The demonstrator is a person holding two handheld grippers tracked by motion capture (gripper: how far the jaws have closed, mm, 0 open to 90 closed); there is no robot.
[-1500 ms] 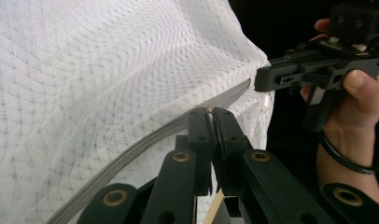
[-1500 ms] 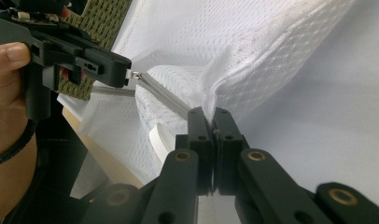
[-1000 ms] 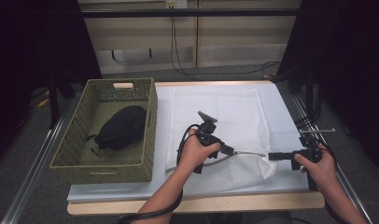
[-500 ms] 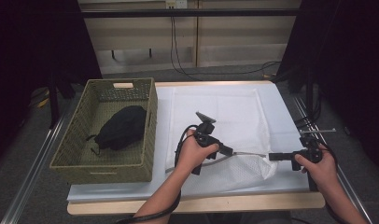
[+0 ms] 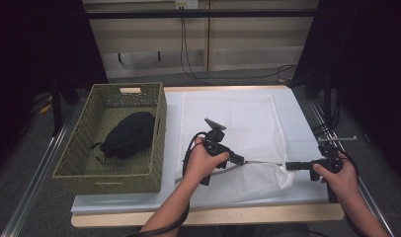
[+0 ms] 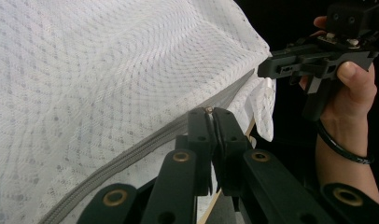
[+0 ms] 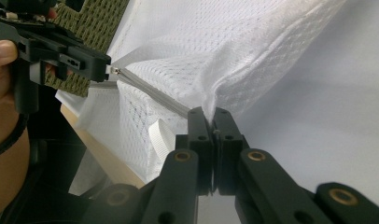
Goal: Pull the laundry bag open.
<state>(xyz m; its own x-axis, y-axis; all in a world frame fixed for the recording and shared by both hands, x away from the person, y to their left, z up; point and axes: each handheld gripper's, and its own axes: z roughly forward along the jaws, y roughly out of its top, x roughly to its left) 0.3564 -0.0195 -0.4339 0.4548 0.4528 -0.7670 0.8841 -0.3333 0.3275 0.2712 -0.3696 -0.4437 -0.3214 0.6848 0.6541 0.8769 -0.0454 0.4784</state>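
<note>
A white mesh bag (image 5: 238,118) with a grey zipper (image 5: 262,162) lies flat on the white-covered table. Its near right corner is lifted and stretched between both grippers. My left gripper (image 5: 242,160) is shut on the zipper's small metal pull, seen between the jaw tips in the left gripper view (image 6: 209,112). My right gripper (image 5: 289,166) is shut on the bag's mesh corner at the zipper's end (image 7: 212,113). The zipper (image 6: 131,156) runs taut from one gripper to the other. In the right gripper view the left gripper (image 7: 108,67) holds the pull at the zipper's far end.
A green woven basket (image 5: 109,180) stands at the table's left with a black bag (image 5: 127,134) inside it. The table's wooden front edge (image 5: 208,216) is close below the hands. Metal rails run along both sides of the table.
</note>
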